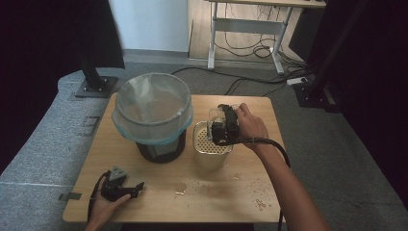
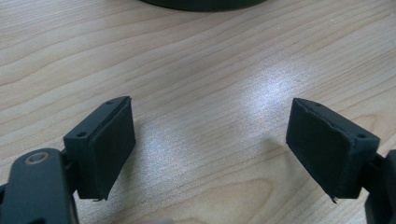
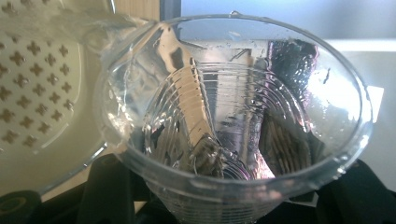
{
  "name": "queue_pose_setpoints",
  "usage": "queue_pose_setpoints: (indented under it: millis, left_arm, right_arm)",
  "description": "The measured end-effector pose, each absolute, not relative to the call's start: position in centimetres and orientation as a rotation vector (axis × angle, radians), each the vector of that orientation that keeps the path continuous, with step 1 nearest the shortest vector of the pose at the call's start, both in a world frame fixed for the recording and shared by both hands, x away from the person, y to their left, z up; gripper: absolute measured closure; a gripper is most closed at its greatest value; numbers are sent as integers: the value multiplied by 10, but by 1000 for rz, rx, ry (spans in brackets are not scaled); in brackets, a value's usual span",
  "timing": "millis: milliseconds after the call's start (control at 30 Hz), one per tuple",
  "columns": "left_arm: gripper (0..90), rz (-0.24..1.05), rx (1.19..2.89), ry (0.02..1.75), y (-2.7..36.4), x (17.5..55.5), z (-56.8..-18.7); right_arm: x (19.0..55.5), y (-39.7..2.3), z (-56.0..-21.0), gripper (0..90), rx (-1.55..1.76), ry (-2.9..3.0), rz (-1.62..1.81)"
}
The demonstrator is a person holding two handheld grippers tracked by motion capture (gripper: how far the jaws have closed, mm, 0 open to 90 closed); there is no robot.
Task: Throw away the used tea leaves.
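Wooden table (image 1: 159, 178) before grey carpet (image 1: 346, 144)

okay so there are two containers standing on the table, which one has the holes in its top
The cream canister beside the right gripper, which tips a clear plastic cup over its perforated top. The other, the black bin, is lined with a translucent bag.

Our left gripper (image 1: 139, 185) rests near the table's (image 1: 159, 175) front left corner, jaws apart. Our right gripper (image 1: 217, 126) is clamped shut, tipped leftward.
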State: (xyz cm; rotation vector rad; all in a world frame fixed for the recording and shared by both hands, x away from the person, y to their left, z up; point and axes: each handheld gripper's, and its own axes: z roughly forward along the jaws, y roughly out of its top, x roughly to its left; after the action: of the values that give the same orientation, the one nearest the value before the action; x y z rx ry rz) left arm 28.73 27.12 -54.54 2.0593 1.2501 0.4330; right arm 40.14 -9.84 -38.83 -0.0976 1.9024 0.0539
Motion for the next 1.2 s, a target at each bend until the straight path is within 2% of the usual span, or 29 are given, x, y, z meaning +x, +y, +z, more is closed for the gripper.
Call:
queue_pose_setpoints:
  millis: [800, 1200]
  left_arm:
    - [152, 433, 2059, 1251, 273, 288, -545]
    - [151, 436, 2061, 1256, 272, 289, -545]
  right_arm:
    - [407, -82, -407, 437, -612, 1557, -490]
    - [403, -74, -417, 458, -755, 1427, -623]
